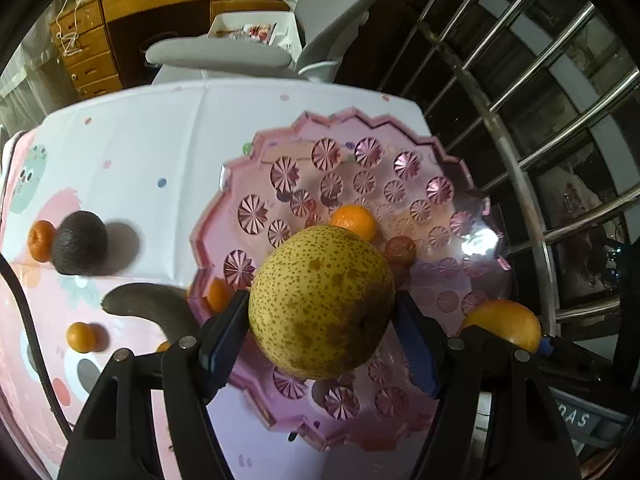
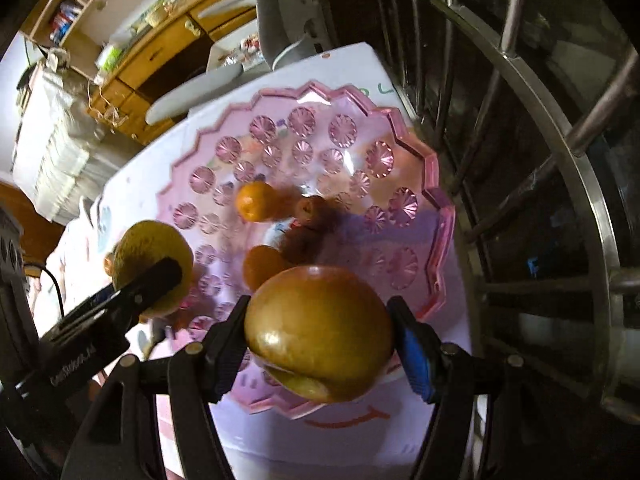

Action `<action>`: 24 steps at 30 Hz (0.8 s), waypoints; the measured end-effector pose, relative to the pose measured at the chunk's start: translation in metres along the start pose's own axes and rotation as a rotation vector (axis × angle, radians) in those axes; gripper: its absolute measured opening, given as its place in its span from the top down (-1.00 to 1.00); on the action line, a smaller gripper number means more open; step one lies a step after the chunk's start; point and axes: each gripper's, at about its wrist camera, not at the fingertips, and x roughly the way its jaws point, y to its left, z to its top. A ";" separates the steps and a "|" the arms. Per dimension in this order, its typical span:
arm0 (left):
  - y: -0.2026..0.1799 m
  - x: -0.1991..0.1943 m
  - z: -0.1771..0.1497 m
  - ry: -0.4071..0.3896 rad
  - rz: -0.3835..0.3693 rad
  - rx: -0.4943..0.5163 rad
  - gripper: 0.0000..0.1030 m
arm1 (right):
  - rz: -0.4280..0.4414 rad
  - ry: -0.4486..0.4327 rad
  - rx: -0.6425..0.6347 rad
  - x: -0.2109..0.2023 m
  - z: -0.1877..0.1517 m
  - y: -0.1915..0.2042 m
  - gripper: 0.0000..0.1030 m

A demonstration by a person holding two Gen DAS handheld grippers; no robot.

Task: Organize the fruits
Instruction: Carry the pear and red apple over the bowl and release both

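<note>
Only your left wrist view shows the dark avocado (image 1: 79, 242) and small oranges (image 1: 41, 240) near the worktop's (image 1: 152, 152) left edge. Your left claw (image 1: 322, 312) grips a speckled pear (image 1: 322, 304) over the pink tray (image 1: 448, 280); your right claw (image 2: 320, 336) clamps a golden apple (image 2: 320, 332) above the tray's near rim.

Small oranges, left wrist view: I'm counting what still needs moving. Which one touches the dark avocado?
The small orange at the far left, pressed against the avocado on the tablecloth; the others sit apart.
</note>
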 end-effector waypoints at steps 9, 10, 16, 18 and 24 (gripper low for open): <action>0.005 0.014 -0.001 0.013 -0.006 -0.036 -0.37 | 0.033 0.036 0.016 0.012 -0.002 -0.009 -0.32; 0.006 0.010 0.000 -0.003 -0.013 -0.034 -0.38 | 0.034 0.036 0.018 0.012 -0.001 -0.009 -0.32; 0.002 -0.017 0.002 -0.069 -0.018 -0.008 -0.67 | 0.053 0.015 0.047 0.006 -0.002 -0.011 -0.38; 0.005 -0.024 0.000 -0.070 -0.037 -0.027 -0.67 | 0.059 0.013 0.069 0.004 -0.004 -0.012 -0.38; 0.015 -0.051 -0.010 -0.090 -0.056 -0.044 -0.67 | 0.062 -0.058 0.053 -0.017 -0.007 -0.003 -0.38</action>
